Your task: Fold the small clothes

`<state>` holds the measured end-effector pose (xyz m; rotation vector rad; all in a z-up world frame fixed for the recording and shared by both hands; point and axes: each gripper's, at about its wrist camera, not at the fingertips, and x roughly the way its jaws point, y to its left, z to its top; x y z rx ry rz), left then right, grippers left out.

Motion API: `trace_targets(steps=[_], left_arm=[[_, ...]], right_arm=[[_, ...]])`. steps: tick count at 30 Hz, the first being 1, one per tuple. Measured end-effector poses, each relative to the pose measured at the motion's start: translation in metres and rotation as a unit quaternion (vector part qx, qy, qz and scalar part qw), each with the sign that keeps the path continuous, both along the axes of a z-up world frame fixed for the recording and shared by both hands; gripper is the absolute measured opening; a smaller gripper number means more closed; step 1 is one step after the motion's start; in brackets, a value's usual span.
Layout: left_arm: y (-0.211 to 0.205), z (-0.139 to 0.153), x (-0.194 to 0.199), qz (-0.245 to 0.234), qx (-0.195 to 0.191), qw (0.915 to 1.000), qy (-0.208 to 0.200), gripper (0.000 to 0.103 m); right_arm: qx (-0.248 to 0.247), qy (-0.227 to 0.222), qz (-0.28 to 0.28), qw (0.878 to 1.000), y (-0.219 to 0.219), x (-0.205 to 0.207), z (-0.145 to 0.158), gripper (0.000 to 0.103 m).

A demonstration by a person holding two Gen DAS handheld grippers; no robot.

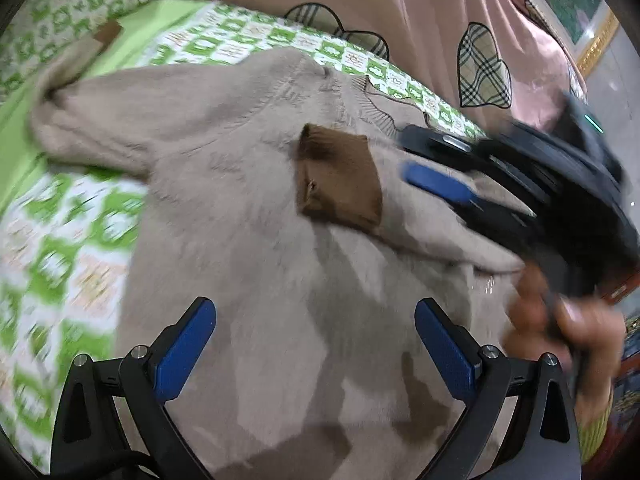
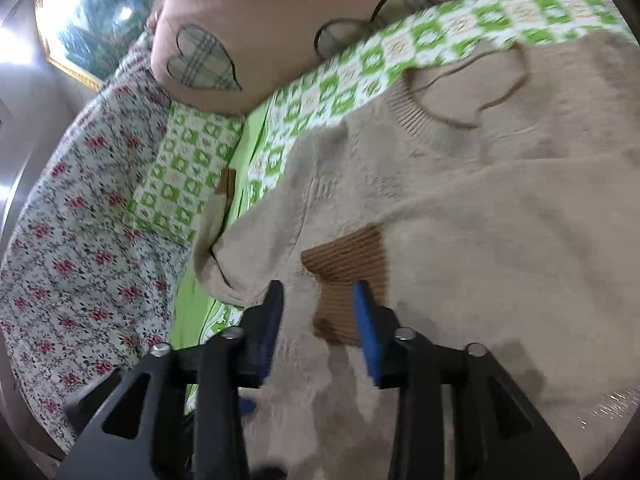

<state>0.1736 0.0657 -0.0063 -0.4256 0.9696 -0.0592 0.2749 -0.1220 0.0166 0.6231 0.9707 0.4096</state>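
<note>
A small beige knit sweater [image 1: 224, 184] lies on a green-and-white checked bedsheet [image 1: 60, 264]. One sleeve with a brown cuff [image 1: 340, 184] is folded across its chest; the other sleeve [image 1: 80, 120] stretches far left. My left gripper [image 1: 316, 344] is open and empty, hovering over the sweater's lower body. My right gripper [image 1: 436, 184] comes in from the right, its fingers on the folded sleeve. In the right wrist view the right gripper [image 2: 320, 312] is partly open around the sleeve by the brown cuff [image 2: 348, 276]; the sweater's collar [image 2: 440, 120] lies beyond.
A pink pillow with plaid heart patches [image 1: 400, 12] lies along the far edge of the bed. A floral quilt [image 2: 80, 220] covers the bed to the left in the right wrist view. A framed picture [image 2: 84, 32] hangs behind.
</note>
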Motion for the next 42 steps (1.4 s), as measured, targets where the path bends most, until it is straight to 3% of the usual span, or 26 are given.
trace_targets(steps=[3, 5, 8, 10, 11, 12, 17, 19, 22, 26, 29, 33, 34, 35, 36, 40, 42], left_arm=[[-0.001, -0.012, 0.036, -0.004, -0.025, 0.9996, 0.015, 0.1], [-0.002, -0.017, 0.059, -0.001, -0.05, 0.9987, 0.01, 0.1], [-0.008, -0.017, 0.086, -0.004, -0.053, 0.9986, -0.009, 0.096], [-0.018, -0.015, 0.097, -0.016, -0.043, 0.9987, -0.023, 0.068], [-0.019, -0.016, 0.105, -0.022, -0.039, 0.9987, -0.024, 0.031], [-0.021, -0.016, 0.111, -0.029, -0.039, 0.9986, -0.022, 0.005], [-0.009, 0.018, 0.074, -0.006, -0.002, 0.9957, -0.093, 0.007], [0.005, 0.015, 0.066, 0.01, 0.012, 0.9958, -0.091, 0.007], [0.021, 0.001, 0.068, 0.021, 0.003, 0.9975, -0.067, 0.007], [0.019, 0.004, 0.067, 0.016, 0.019, 0.9967, -0.077, 0.007], [0.021, 0.001, 0.065, 0.02, 0.014, 0.9966, -0.079, 0.007], [0.021, -0.003, 0.062, 0.017, 0.02, 0.9967, -0.077, 0.007], [0.022, -0.003, 0.062, 0.018, 0.02, 0.9968, -0.075, 0.007], [0.022, -0.002, 0.063, 0.018, 0.021, 0.9968, -0.074, 0.007], [0.021, 0.0, 0.063, 0.016, 0.023, 0.9967, -0.076, 0.007], [0.009, 0.012, 0.068, -0.004, 0.039, 0.9946, -0.096, 0.007], [0.006, 0.005, 0.075, -0.002, 0.047, 0.9953, -0.085, 0.007]], right_arm=[[-0.002, -0.013, -0.03, 0.999, -0.034, -0.024, 0.011, 0.042], [-0.006, -0.015, -0.054, 0.998, -0.057, -0.048, 0.016, 0.043], [-0.015, -0.015, -0.09, 0.996, -0.086, -0.079, 0.02, 0.043], [-0.014, -0.014, -0.115, 0.993, -0.102, -0.096, 0.021, 0.043], [-0.014, -0.014, -0.125, 0.992, -0.11, -0.103, 0.021, 0.043], [-0.016, -0.015, -0.138, 0.99, -0.119, -0.111, 0.022, 0.043], [-0.06, -0.016, -0.185, 0.981, -0.164, -0.134, 0.029, 0.043], [-0.08, -0.014, -0.205, 0.975, -0.184, -0.135, 0.033, 0.043], [-0.098, -0.01, -0.227, 0.969, -0.206, -0.124, 0.035, 0.043], [-0.133, -0.002, -0.216, 0.967, -0.216, -0.088, 0.034, 0.046], [-0.16, 0.017, -0.206, 0.965, -0.223, -0.055, 0.021, 0.052], [-0.169, 0.053, -0.184, 0.967, -0.23, -0.017, -0.01, 0.053], [-0.163, 0.058, -0.181, 0.968, -0.231, -0.013, -0.016, 0.049], [-0.163, 0.054, -0.175, 0.97, -0.23, -0.011, -0.019, 0.014], [-0.168, 0.05, -0.17, 0.97, -0.229, -0.012, -0.017, 0.009], [-0.176, -0.006, -0.199, 0.964, -0.235, -0.036, 0.021, 0.008], [-0.184, -0.01, -0.207, 0.961, -0.237, -0.039, 0.027, 0.008]])
